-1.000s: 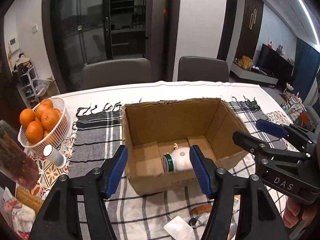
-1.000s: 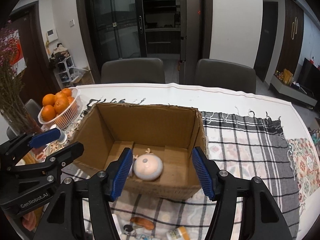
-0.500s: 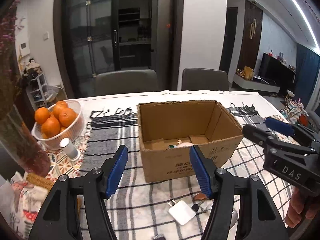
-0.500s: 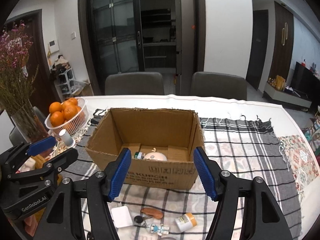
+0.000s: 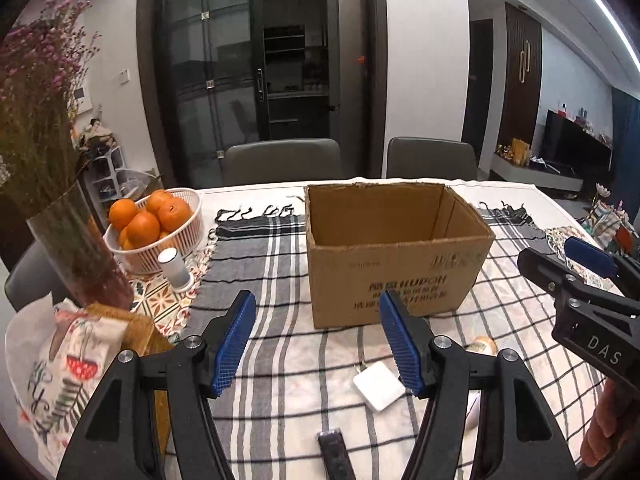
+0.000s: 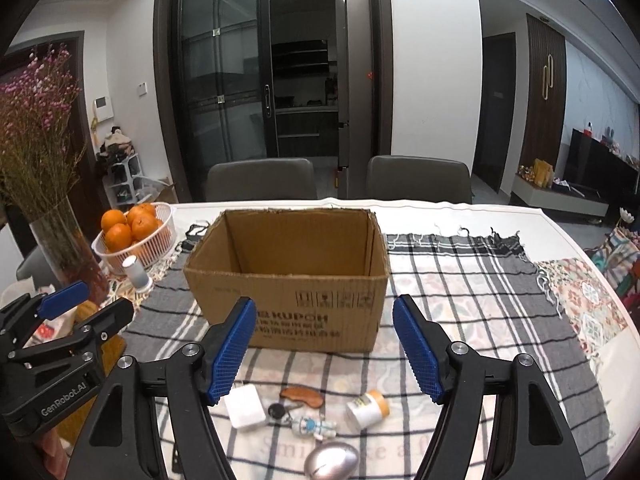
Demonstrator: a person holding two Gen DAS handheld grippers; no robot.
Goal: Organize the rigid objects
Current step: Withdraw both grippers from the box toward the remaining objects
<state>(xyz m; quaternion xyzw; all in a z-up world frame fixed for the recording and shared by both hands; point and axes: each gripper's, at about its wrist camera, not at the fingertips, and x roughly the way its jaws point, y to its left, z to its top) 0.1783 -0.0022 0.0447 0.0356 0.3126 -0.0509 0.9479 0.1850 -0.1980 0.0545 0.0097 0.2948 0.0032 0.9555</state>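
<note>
Grippers first: the right gripper [image 6: 324, 350] hangs with its blue-padded jaws spread wide and nothing between them, above a loose scatter of small hard things on the near part of the grey-and-white checked tablecloth [image 6: 460, 280]; the left gripper [image 5: 318, 344] is likewise parted and empty, held just beside it over the same patch of cloth. Directly under the right one lie a white square plug adapter [image 6: 245, 406], a black key fob with a small white-and-blue toy figure [image 6: 314, 428], a brown oblong wooden piece [image 6: 302, 397], a white pill bottle with an orange cap [image 6: 367, 407] on its side, and a silver egg-shaped mouse [image 6: 331, 465] at the bottom edge; in the left view a dark flat remote-like bar [image 5: 334, 454] shows between the jaws, too blurred to name surely. Just beyond them stands the open brown cardboard box [image 6: 288, 276], flaps out of the way and mouth upward, evidently the place where these things are to go; its floor is hidden by the near wall. Both claws seem to be held wide and low so that either can drop onto the next item. Off to the left, well apart, stand a white basket of oranges [image 5: 154, 230], a small white cylinder [image 5: 174, 270] and a glass vase of dried pink flowers [image 5: 76, 256].
</note>
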